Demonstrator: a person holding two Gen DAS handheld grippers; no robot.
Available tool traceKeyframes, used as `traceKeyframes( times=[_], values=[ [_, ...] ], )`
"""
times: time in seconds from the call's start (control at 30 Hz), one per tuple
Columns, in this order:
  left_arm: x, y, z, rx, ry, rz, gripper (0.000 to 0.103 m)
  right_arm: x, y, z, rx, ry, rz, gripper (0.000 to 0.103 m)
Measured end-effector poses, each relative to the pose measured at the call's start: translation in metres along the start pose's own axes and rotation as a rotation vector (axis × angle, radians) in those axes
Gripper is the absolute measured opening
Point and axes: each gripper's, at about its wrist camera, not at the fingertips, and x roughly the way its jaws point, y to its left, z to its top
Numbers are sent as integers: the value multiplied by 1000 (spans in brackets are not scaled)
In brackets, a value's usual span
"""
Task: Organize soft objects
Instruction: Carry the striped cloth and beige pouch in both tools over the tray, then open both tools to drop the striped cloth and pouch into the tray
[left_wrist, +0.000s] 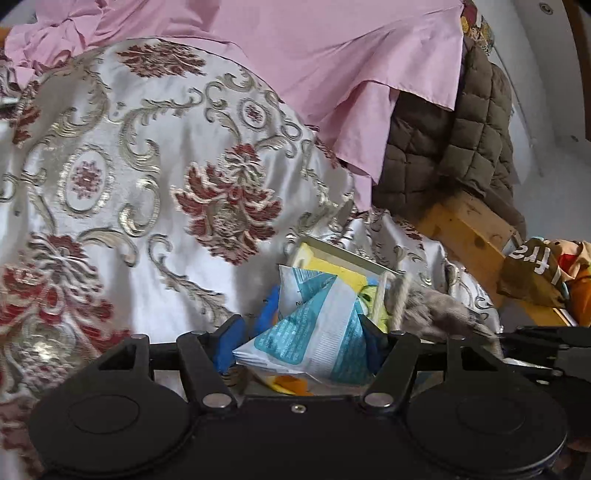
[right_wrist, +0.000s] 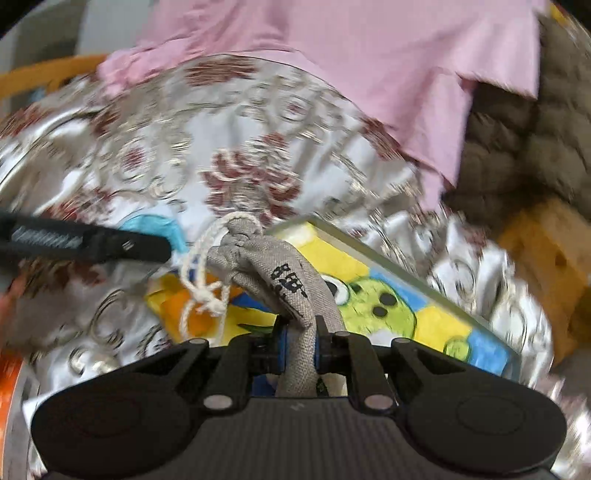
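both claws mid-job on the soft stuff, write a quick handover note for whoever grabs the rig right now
Left claw: shut on a blue-and-white packet.
Right claw: shut on a grey drawstring pouch, lifted over the picture book.
The book lies on the floral satin cover; a pink sheet and a brown quilted jacket sit behind.
Done: both items gripped. Left: set each down in its place; pictures show no destination.

Counted: one white satin bedspread with red and gold floral brocade (left_wrist: 155, 177), one pink cotton sheet (left_wrist: 314, 48), one brown quilted padded jacket (left_wrist: 450, 147). One grey drawstring cloth pouch (right_wrist: 284, 273), one crinkled blue-and-white plastic packet (left_wrist: 314, 325), one yellow-and-blue cartoon picture book (right_wrist: 388, 295). Two black two-finger grippers: left (left_wrist: 303, 339), right (right_wrist: 298, 343).
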Motion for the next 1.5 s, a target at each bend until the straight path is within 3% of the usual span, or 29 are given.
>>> traceKeyframes(
  times=[0.17,0.3,0.47,0.8,1.17,1.5],
  values=[
    [30,-19,0,29,36,31,66,12,-25,-11,64,3,-50,15],
    [53,-40,-2,114,63,68,66,17,-41,-24,103,19,-80,15],
    [74,-65,-10,206,104,94,66,18,-59,-39,179,33,-68,18],
    [92,-92,-27,281,163,106,67,12,-62,-52,182,13,-51,25],
    [92,-95,-29,283,206,134,68,4,-65,-60,204,18,-51,52],
    [83,-99,-25,280,208,152,77,-13,-69,-60,201,4,-63,73]
  ],
)
